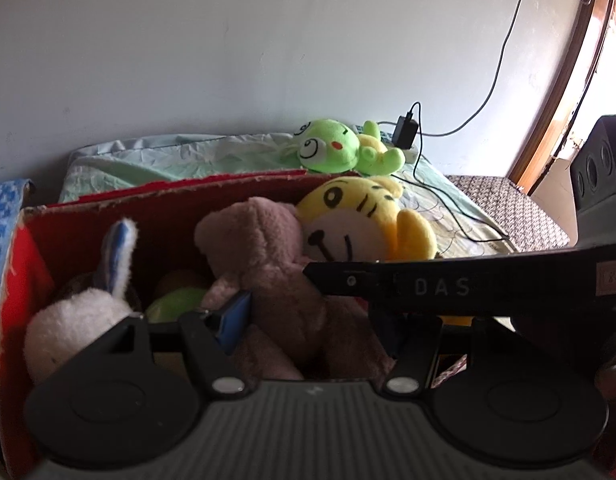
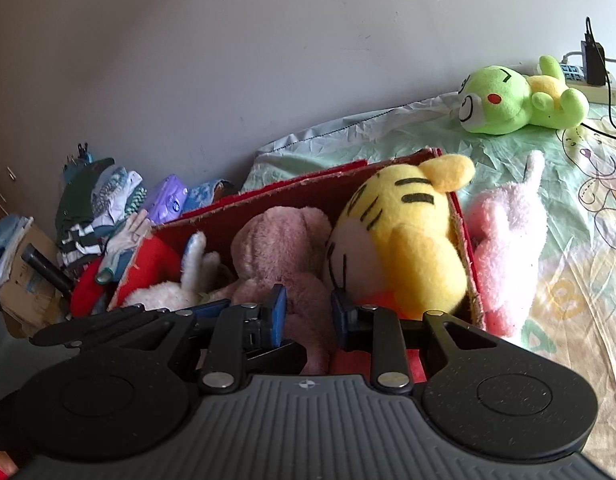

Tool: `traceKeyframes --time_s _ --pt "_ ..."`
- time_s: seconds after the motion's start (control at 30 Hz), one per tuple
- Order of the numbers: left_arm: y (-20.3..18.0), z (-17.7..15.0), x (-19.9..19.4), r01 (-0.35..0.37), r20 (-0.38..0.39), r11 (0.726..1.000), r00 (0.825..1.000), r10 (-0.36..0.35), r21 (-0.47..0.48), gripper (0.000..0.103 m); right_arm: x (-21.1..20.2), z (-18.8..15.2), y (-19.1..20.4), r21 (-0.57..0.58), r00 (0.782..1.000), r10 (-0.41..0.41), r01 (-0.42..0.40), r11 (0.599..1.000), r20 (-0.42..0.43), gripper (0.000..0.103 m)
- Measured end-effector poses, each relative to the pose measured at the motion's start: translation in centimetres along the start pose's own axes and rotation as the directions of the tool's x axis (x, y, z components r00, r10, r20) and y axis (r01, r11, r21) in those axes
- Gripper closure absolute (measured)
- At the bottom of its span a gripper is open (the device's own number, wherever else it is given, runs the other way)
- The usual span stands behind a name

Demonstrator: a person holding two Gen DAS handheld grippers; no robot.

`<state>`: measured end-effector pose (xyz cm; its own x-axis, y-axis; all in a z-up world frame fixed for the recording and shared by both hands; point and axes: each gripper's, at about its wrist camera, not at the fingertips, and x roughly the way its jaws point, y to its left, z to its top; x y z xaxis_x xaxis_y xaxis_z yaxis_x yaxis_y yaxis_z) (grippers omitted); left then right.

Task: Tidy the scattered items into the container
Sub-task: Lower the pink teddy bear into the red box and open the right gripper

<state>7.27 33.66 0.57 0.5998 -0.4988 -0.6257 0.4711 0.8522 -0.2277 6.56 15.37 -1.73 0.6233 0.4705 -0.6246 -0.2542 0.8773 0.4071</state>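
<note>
- Red cardboard box [image 2: 292,196] sits on the bed, on a pale green printed sheet [image 2: 408,136].
- In the box, left to right: white plush rabbit [image 1: 76,320], mauve plush bear [image 2: 284,248], yellow tiger plush [image 2: 404,236] leaning on the right wall.
- My right gripper [image 2: 308,316]: jaws narrow, blue pads pressed on either side of the mauve plush bear's lower body. I read this as a grip on the bear.
- My left gripper [image 1: 308,320]: jaws partly open. Its left pad touches the bear's side; the right finger is hidden behind the right gripper's black arm, so I cannot tell whether it clamps anything.
- Outside the box: pink plush [image 2: 508,240] touching the right wall on the sheet; green frog plush [image 2: 508,100] far right, near a power strip [image 2: 588,84] with a black charger.
- Pile of clothes [image 2: 104,208] left of the box.
</note>
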Motion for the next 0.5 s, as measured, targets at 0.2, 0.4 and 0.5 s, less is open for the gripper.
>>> traceKeyframes --time_s 0.2,0.4,0.5 --pt "-0.05 0.19 0.32 0.017 -0.01 1.0 1.0 -0.017 -0.022 0.032 0.14 -0.04 -0.01 -0.006 1.0 -0.015 0.015 1.0 -0.005 0.076" --pt "-0.61 0.66 0.51 -0.013 -0.036 1.0 0.999 0.013 -0.01 0.032 0.29 0.03 -0.39 0.004 1.0 -0.005 0.005 1.0 -0.013 0.078" --pt "-0.76 0.77 0.3 -0.024 -0.046 1.0 0.999 0.024 -0.018 0.032 0.26 0.09 -0.78 0.028 1.0 0.012 -0.012 1.0 -0.02 0.078"
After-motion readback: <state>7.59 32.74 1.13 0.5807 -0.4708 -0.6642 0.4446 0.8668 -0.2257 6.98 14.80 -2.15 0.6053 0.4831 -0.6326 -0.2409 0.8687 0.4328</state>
